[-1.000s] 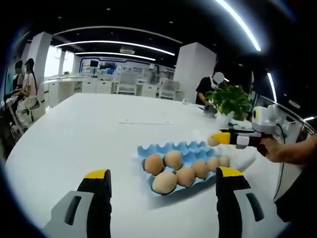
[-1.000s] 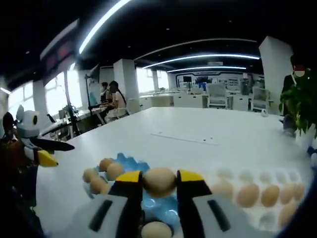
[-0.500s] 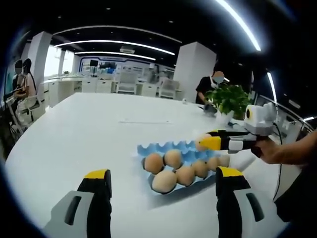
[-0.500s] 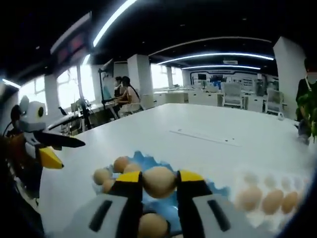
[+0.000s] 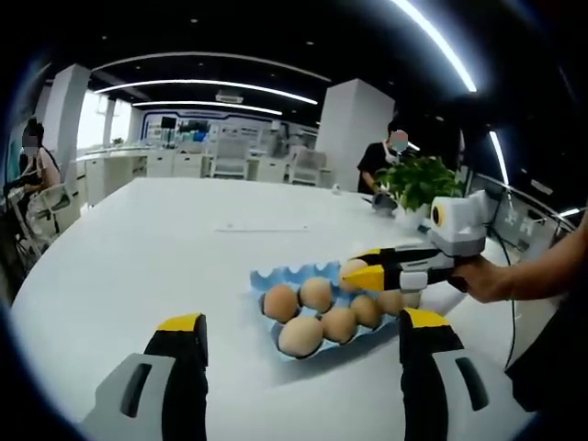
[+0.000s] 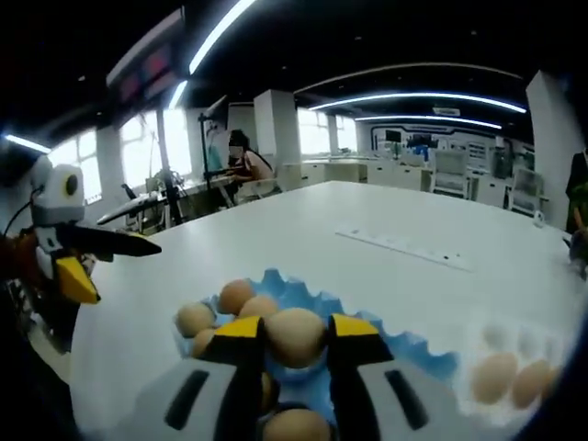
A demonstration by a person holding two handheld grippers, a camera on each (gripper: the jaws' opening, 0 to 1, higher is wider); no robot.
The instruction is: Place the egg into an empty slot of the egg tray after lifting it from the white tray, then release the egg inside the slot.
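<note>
A blue egg tray (image 5: 276, 277) (image 6: 303, 292) lies on the white table and holds several brown eggs. My right gripper (image 6: 295, 342) is shut on a brown egg (image 6: 294, 336) and hovers over the tray's back row. In the left gripper view that same gripper (image 5: 354, 274) comes in from the right with the egg (image 5: 351, 267) at its tip, just above the tray. My left gripper (image 5: 299, 344) stands open, nearer than the tray, with nothing between its jaws. A white tray (image 6: 514, 409) with more eggs sits to the right.
The big white table (image 5: 156, 239) stretches far behind the tray. A potted plant (image 5: 418, 181) stands at the back right, with a person behind it. People sit at desks at the left. A flat white strip (image 6: 404, 248) lies on the table.
My right gripper has carried the egg leftward from beside the white tray to above the blue tray. The left gripper has stayed open and nearly still.
</note>
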